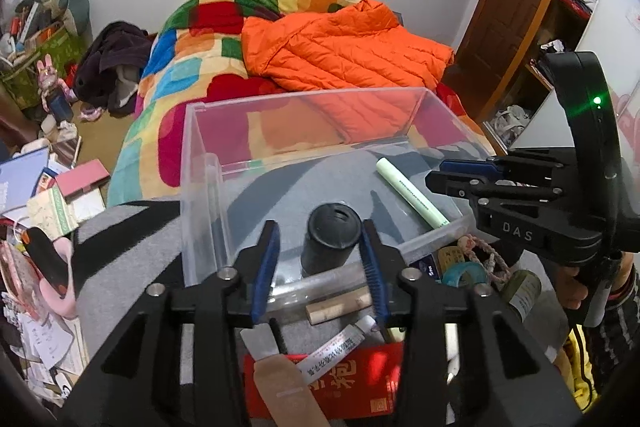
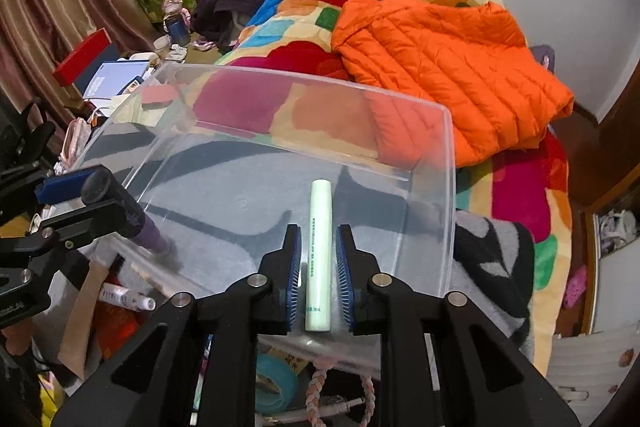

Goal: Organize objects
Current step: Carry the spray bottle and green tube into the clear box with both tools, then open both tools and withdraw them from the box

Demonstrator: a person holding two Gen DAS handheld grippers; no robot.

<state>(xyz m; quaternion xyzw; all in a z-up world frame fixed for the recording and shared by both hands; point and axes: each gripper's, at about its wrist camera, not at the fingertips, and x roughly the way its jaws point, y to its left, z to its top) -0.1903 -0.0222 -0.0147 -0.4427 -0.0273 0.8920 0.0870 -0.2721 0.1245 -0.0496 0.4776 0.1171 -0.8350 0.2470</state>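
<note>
1. The step in hand, I judge, is to put small items into the clear plastic rectangular box (image 1: 224,163) that sits on a grey and black blanket. To do it well, lower each item until it rests on the box floor, then open the jaws slowly so nothing rolls away.
2. The left gripper (image 1: 320,247) has its jaws at medium width, with the black cylindrical bottle with a dark cap (image 1: 330,231) between the blue pads (image 1: 264,267); they seem to touch it, and the bottle leans over the near wall.
3. The right gripper (image 2: 318,275) has narrow jaws, not closed. The pale green slim tube (image 2: 320,251) lies between them, in the right part of the box, with small gaps on both sides, so it looks released.
4. Other loose items lie near, outside the box.
</note>
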